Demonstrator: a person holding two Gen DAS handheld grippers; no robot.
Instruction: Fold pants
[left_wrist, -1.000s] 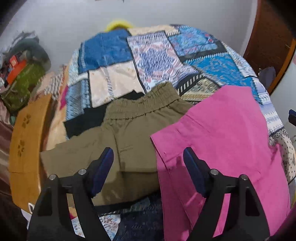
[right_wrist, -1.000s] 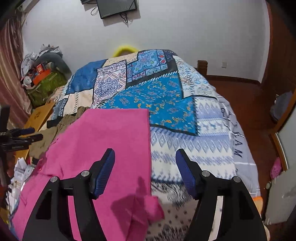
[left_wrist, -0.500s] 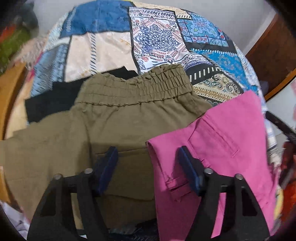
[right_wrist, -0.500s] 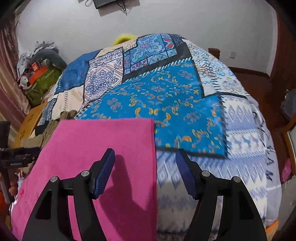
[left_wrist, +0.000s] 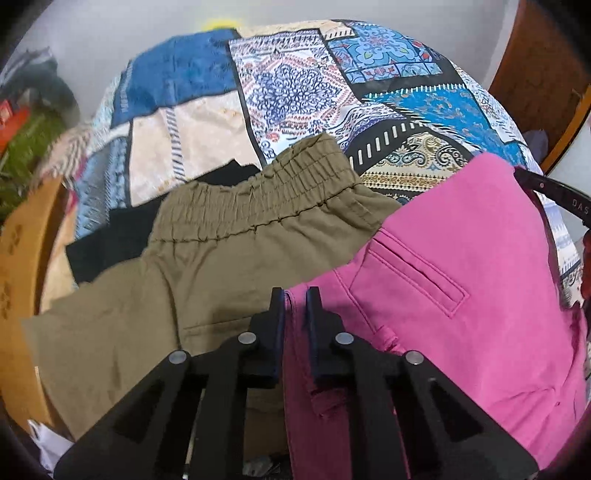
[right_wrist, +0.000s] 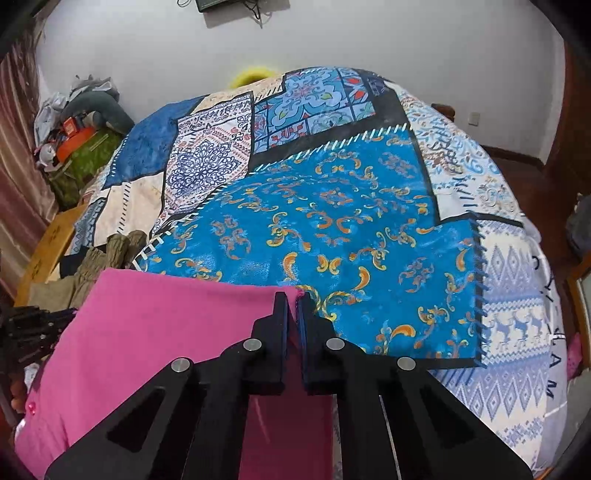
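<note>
Pink pants (left_wrist: 461, 266) lie flat on the patterned bedspread (left_wrist: 295, 85). My left gripper (left_wrist: 294, 295) is shut on their waistband corner, where the pink cloth overlaps olive shorts (left_wrist: 221, 240). A welt pocket shows just right of that grip. In the right wrist view the pink pants (right_wrist: 155, 332) fill the lower left, and my right gripper (right_wrist: 292, 297) is shut on the far corner of the leg hem, over the blue floral patch of the bedspread (right_wrist: 332, 229). The other gripper shows as a black shape at the left edge of that view.
Olive shorts with an elastic waist lie left of the pink pants, on top of a black garment (left_wrist: 110, 240). A wooden bed frame (left_wrist: 22, 266) runs along the left. A clutter pile (right_wrist: 81, 125) sits by the wall. A wooden door (left_wrist: 543, 74) stands at right.
Both grippers came down onto the pink pants and shut, the left on the waistband corner, the right on the hem corner. Before, both stood open above the cloth.
</note>
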